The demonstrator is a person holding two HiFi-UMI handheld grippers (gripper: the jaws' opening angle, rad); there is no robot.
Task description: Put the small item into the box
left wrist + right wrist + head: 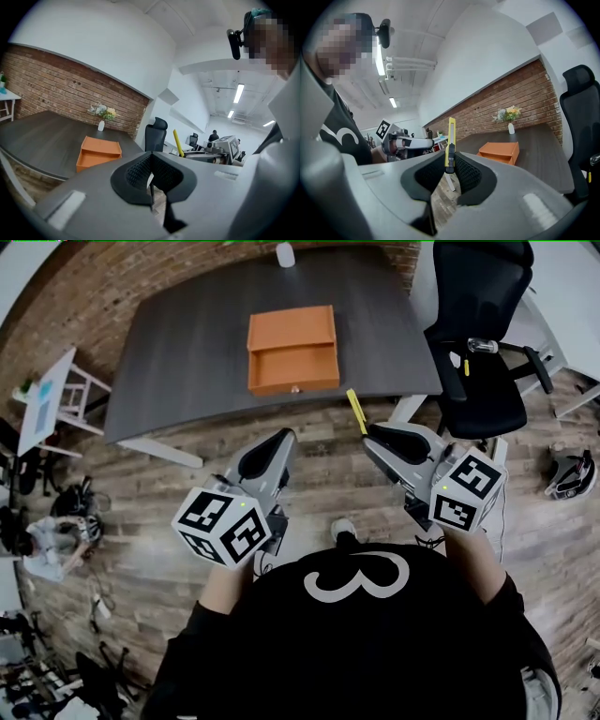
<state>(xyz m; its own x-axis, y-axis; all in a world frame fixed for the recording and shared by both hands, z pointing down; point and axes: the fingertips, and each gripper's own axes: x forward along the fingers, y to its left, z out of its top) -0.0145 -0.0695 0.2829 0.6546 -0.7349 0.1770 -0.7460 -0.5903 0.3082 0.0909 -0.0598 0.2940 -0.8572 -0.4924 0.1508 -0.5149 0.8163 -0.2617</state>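
Head view: right claw (368, 430) grips yellow cutter (356, 412), left claw (286, 435) shut, shirt (356, 652) reads 3.

What the views keep back

The yellow utility knife (357, 412) disappears at its near end into the right claw (372, 434). The white vase (285, 254) on the counter (187, 343) and the office chair (478, 324) are clipped by the top edge. The floor clutter (56, 531) at left is too small to name.

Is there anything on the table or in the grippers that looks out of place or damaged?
Nothing stands out. The orange box sits flat on the table, and the right gripper holds the yellow cutter between its jaws.
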